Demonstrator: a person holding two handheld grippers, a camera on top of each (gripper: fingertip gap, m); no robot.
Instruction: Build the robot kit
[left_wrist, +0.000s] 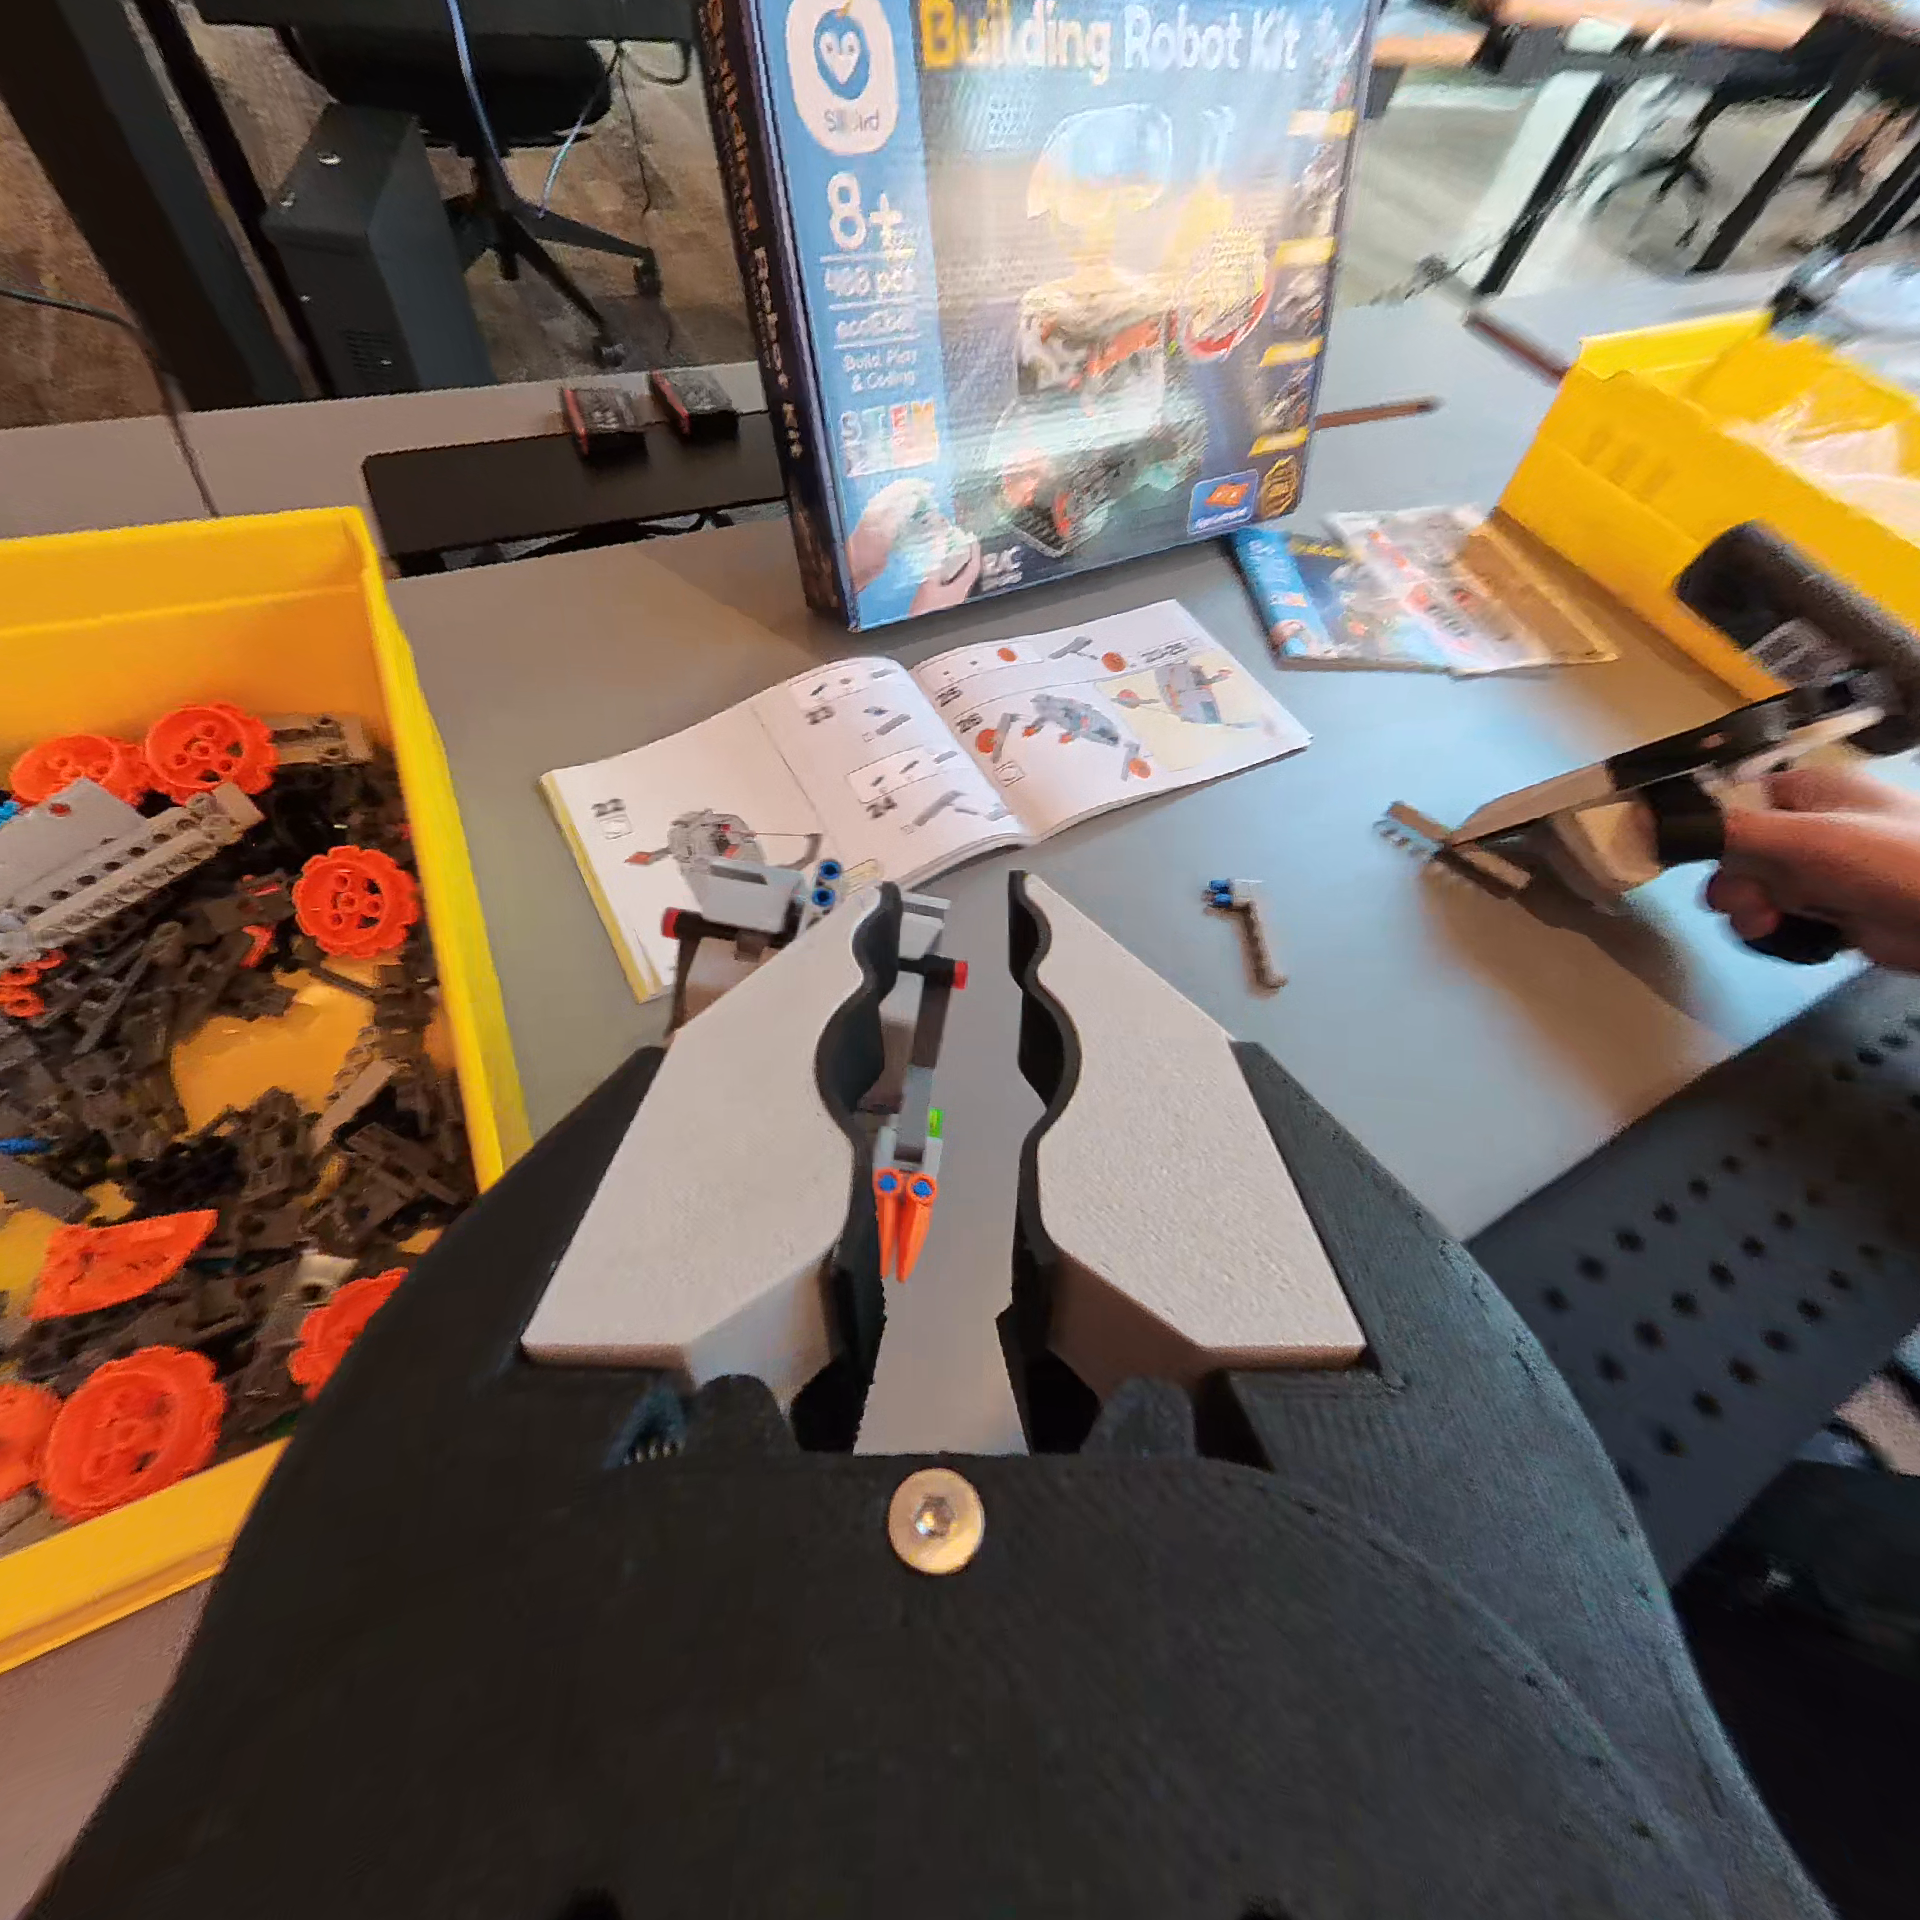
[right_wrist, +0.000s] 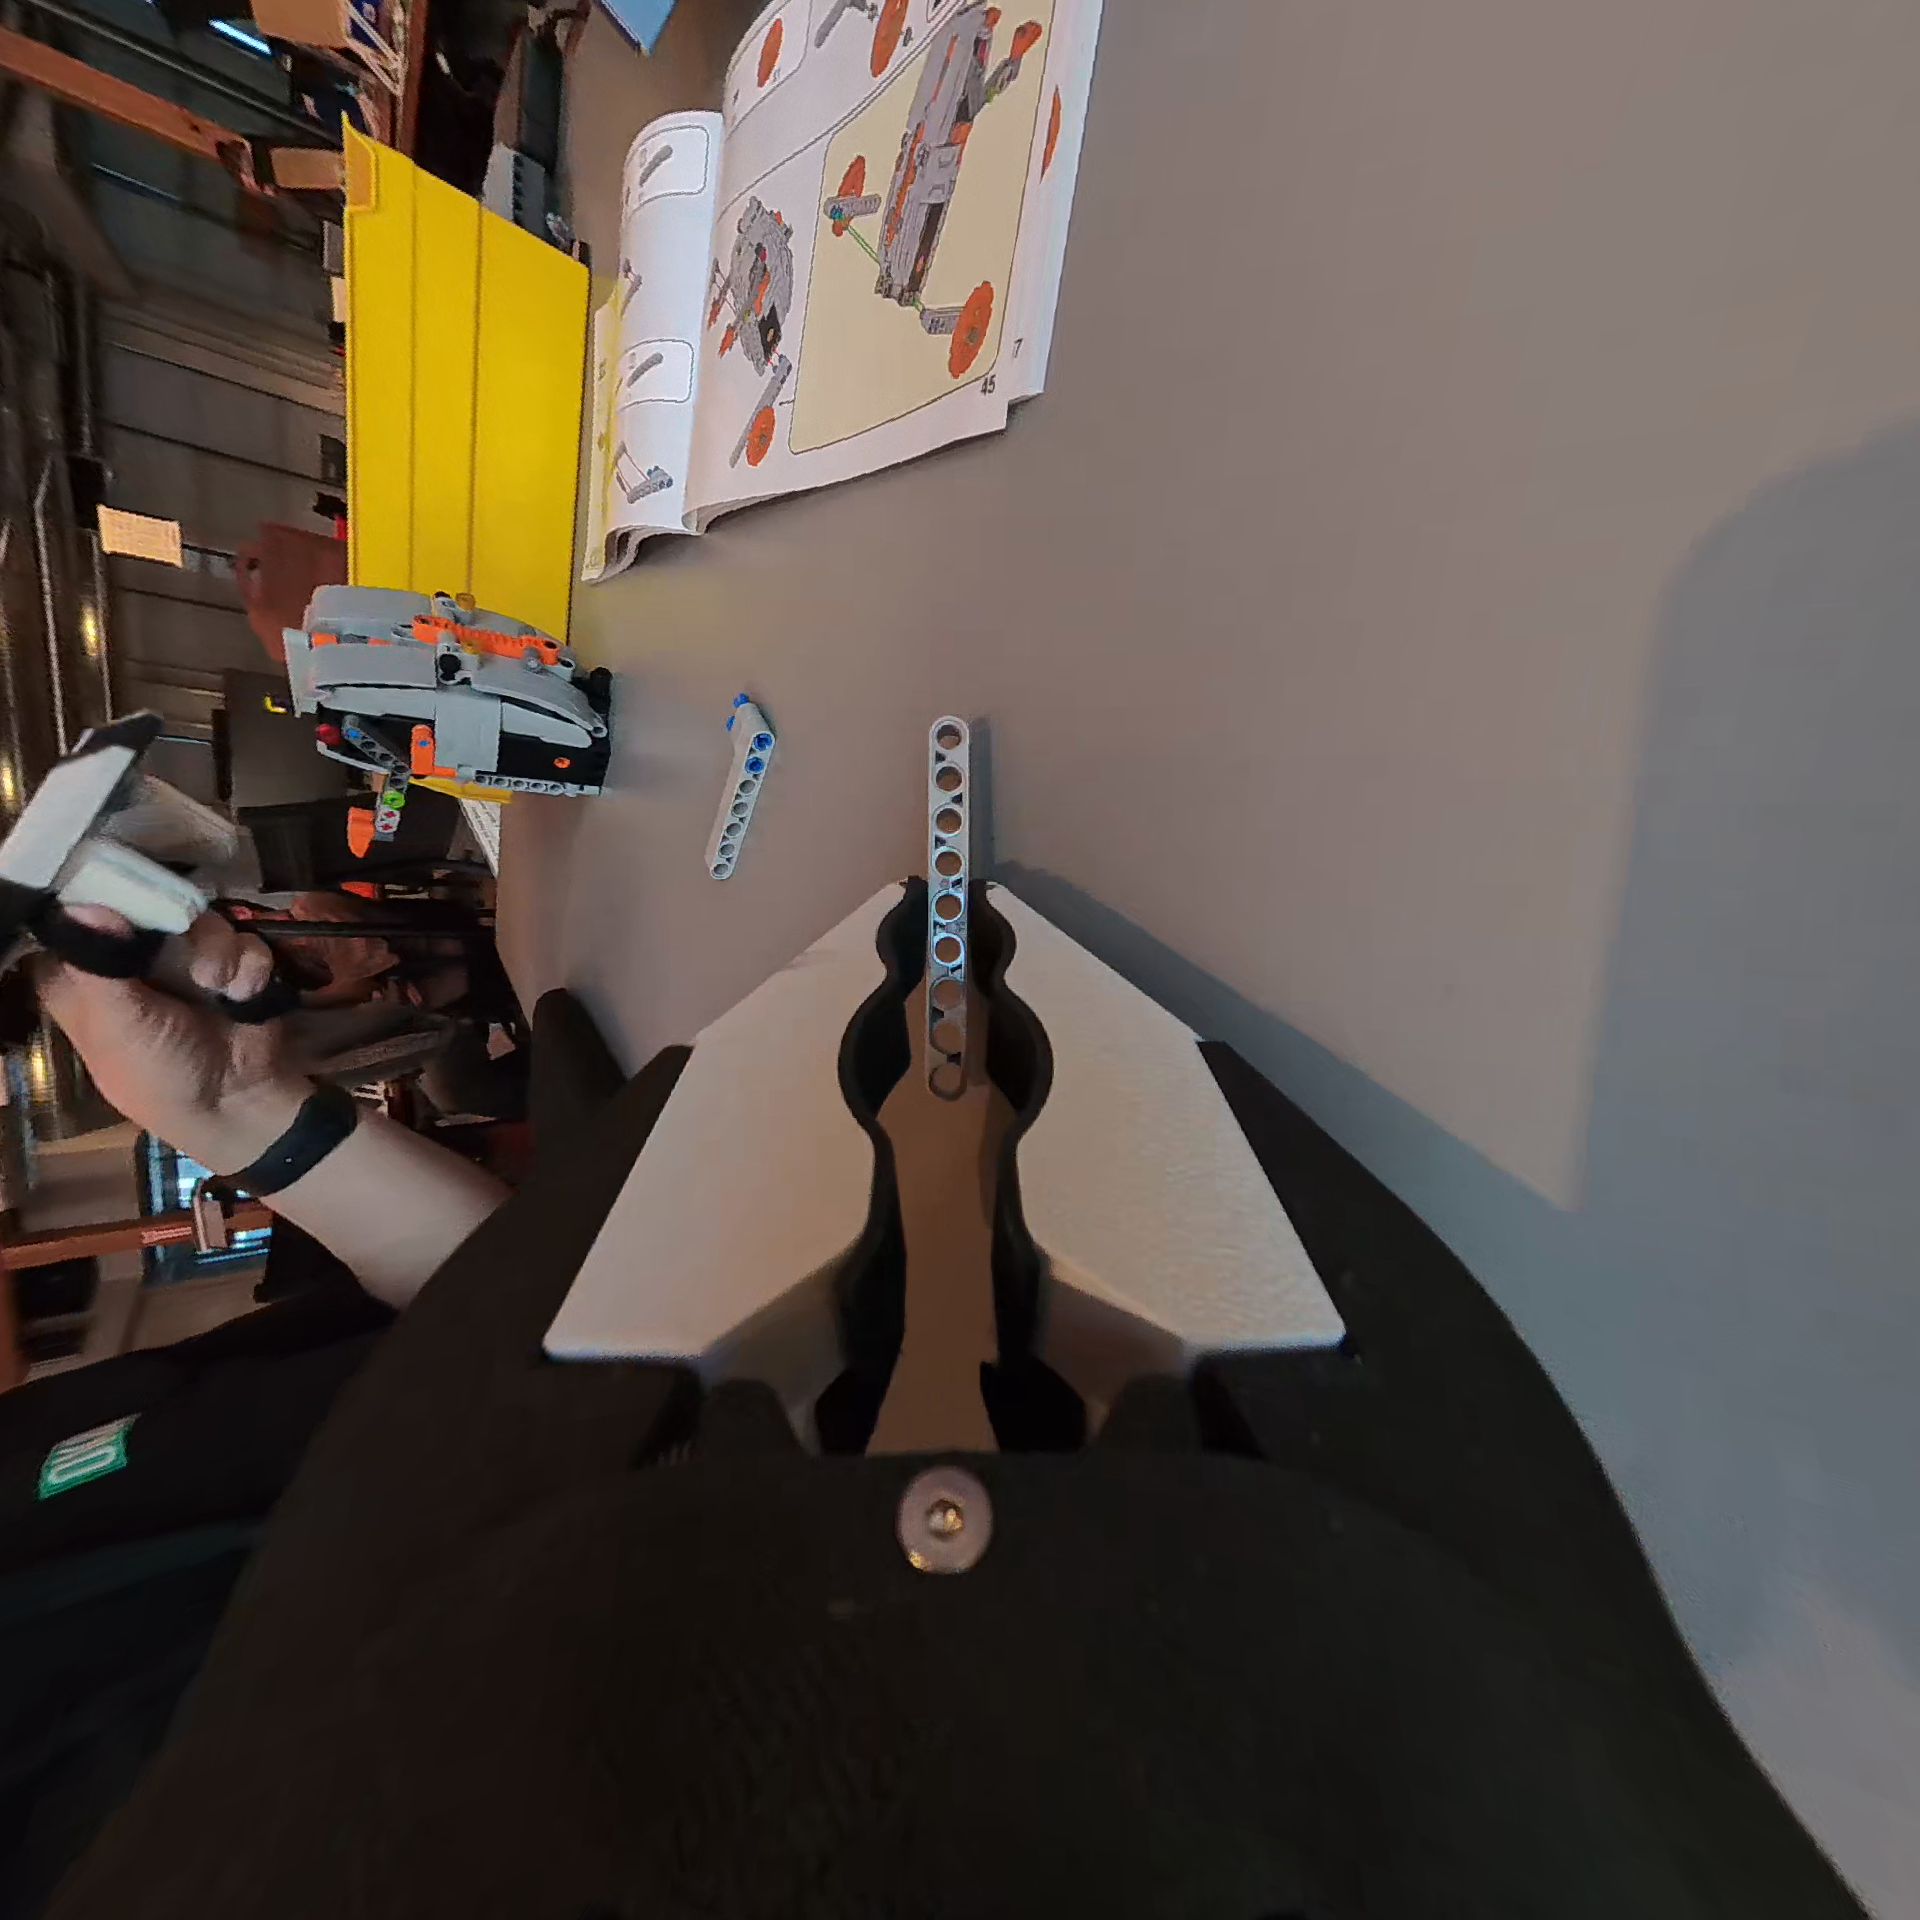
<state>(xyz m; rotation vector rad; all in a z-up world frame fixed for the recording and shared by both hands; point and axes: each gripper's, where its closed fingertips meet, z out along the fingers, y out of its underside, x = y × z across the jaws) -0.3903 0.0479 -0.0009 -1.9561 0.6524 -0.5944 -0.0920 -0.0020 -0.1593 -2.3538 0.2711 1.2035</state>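
My left gripper (left_wrist: 956, 894) is open, low over the grey table. A part-built grey, black and orange brick model (left_wrist: 914, 1091) stands under and ahead of it, and one arm of the model with orange tips shows in the gap by the left finger. The model also shows in the right wrist view (right_wrist: 457, 707), upright on the table. My right gripper (right_wrist: 951, 883) is turned on its side and shut on a long grey beam with holes (right_wrist: 948, 821), whose far end is at the table surface. The right gripper (left_wrist: 1439, 847) shows at the right of the left wrist view. A short grey beam with blue pins (right_wrist: 740, 790) lies between the grippers.
An open instruction booklet (left_wrist: 935, 769) lies ahead, with the kit box (left_wrist: 1039, 312) upright behind it. A yellow bin (left_wrist: 416, 831) of loose orange and black parts is at the left. Another yellow bin (left_wrist: 1621, 457) and leaflets (left_wrist: 1423, 603) are at the right. A black perforated surface (left_wrist: 1714, 1195) is at the near right. Some 35 cm of space lies between my two pairs of fingers.
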